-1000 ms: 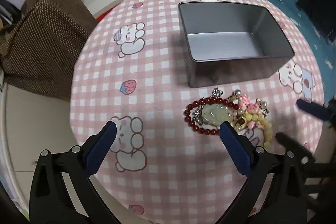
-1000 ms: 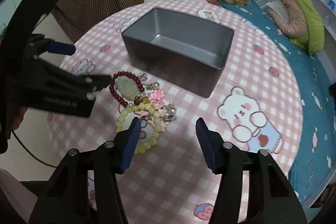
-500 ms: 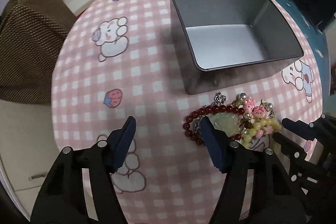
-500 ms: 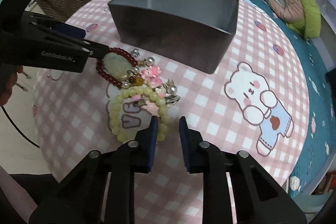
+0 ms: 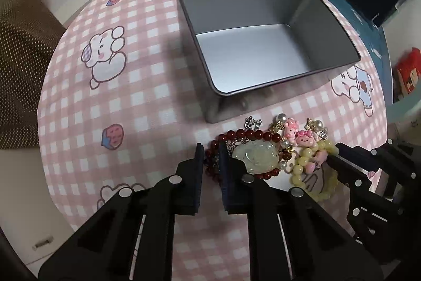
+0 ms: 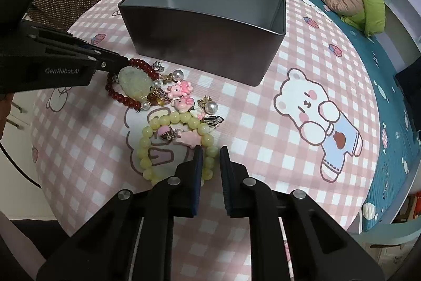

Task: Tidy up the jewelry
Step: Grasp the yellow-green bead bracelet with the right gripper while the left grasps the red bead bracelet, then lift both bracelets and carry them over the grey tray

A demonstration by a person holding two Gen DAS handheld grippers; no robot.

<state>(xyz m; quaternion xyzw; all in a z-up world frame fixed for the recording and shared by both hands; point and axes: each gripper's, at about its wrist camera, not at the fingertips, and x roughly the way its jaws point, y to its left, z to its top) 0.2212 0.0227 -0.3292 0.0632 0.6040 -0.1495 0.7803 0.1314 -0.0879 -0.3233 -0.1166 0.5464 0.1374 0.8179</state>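
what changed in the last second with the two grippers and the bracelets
Both grippers came down and narrowed from wide open: the left gripper onto the red bead bracelet, the right gripper onto the yellow bead bracelet. Neither bracelet is lifted. The metal tin and charms stayed put.

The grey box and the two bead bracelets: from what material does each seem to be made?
The grey box looks like thin sheet metal with a matte finish: even walls, dull sheen on its floor. The red bracelet seems glass or polished stone, its beads dark and glossy. The pale yellow bracelet looks like translucent jade-like stone or resin, milky with soft highlights; I cannot tell which.
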